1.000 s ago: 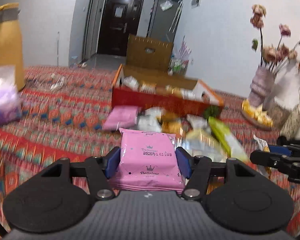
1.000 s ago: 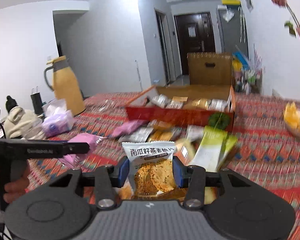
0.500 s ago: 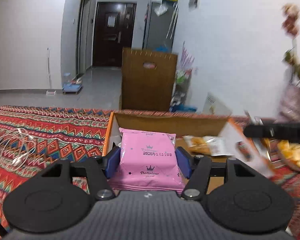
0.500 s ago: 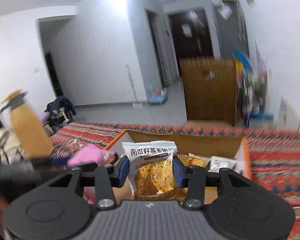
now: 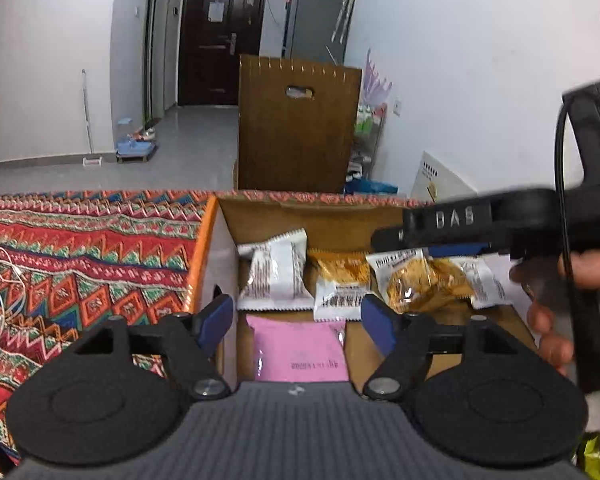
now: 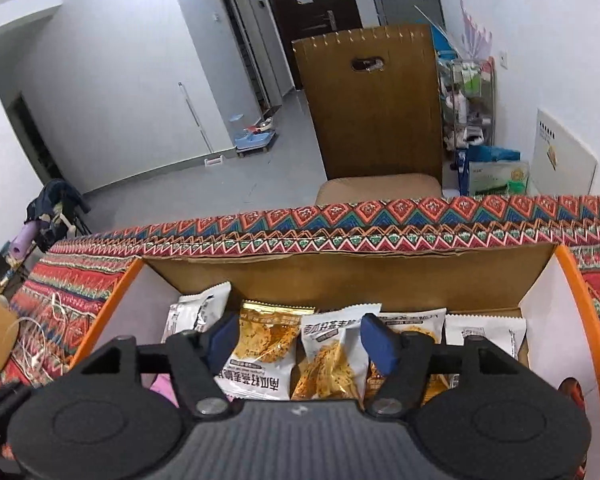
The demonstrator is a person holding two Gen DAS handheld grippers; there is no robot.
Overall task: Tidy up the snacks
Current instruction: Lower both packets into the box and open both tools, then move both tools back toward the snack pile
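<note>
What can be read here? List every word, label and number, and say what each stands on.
"DAS": on the side of the right gripper.
"南瓜籽燕麦脆片": upside down on the crisp packet in the box.
Date stamp on the pink packet: blurred, unreadable.
Print on the white packet: too small to read.

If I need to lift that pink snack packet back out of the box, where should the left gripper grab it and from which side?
The pink packet lies flat on the box floor, between the open left gripper. Probably come straight down from above and pinch its long side edges; the white packets beyond its far end leave less room there.
</note>
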